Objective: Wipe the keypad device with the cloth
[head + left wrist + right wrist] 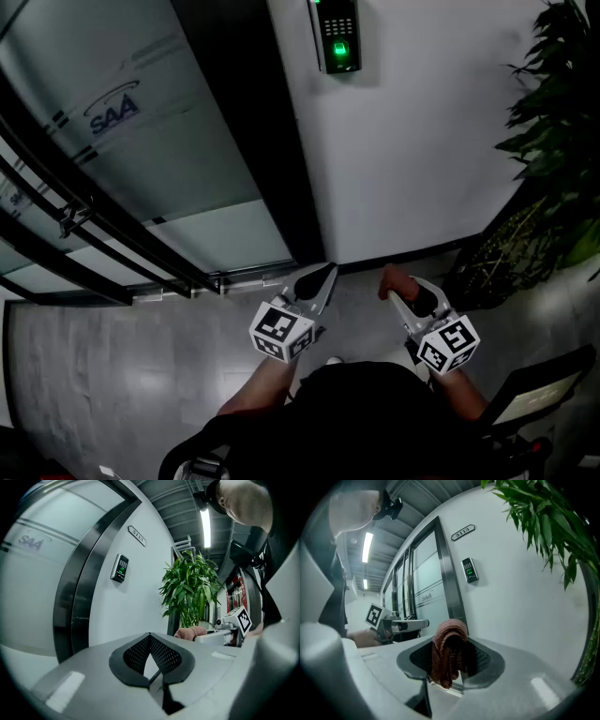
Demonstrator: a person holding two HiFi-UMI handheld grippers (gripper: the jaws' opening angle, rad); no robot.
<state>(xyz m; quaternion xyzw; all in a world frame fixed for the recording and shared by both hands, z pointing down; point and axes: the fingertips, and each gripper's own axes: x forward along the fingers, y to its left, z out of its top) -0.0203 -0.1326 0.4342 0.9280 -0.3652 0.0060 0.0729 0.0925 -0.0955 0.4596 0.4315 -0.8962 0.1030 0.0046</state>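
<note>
The keypad device hangs high on the white wall, its green light on; it also shows as the keypad device and the keypad device. My right gripper is held low, well below it, shut on a reddish-brown cloth that drapes over the jaws; the cloth shows at the tip in the head view. My left gripper sits beside it to the left, shut with nothing in it. In the left gripper view the left gripper has its pads meeting at the tips.
A dark door frame and frosted glass door stand left of the keypad. A large potted plant fills the right side, close to my right gripper. A room number plate sits above the keypad. Grey floor lies below.
</note>
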